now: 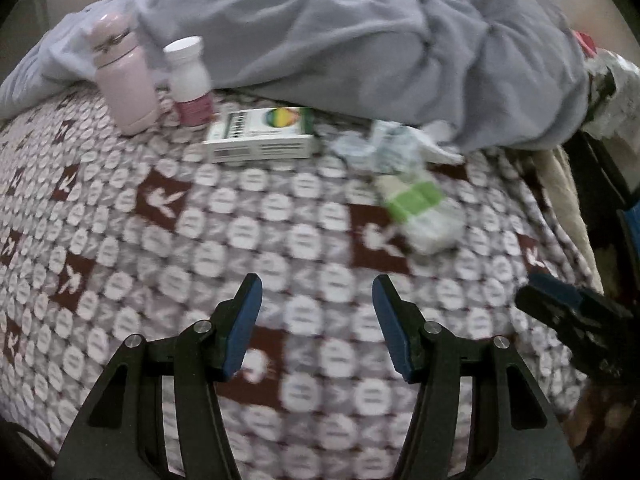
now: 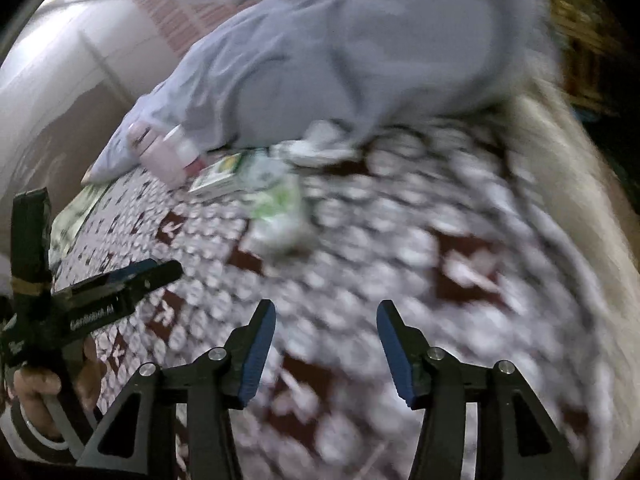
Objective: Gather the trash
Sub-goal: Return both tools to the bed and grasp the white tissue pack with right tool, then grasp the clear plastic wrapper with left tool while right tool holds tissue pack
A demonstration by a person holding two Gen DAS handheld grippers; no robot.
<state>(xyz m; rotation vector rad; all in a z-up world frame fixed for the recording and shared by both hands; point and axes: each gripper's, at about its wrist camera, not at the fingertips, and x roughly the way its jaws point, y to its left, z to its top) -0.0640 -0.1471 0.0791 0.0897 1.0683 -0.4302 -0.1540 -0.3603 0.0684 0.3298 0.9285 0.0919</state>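
Trash sat beside the white carton point(image 1: 260, 136): crumpled wrapper point(image 1: 380, 146) just right of it, green packet point(image 1: 420, 210) nearer us. We kept left gripper point(image 1: 318, 304) and right gripper point(image 2: 326, 328) apart, empty, probably ready for grabbing.

Cloth bedspread point(image 1: 240, 220), glossy cardboard box point(image 1: 260, 136), crumpled paper point(image 1: 376, 146)
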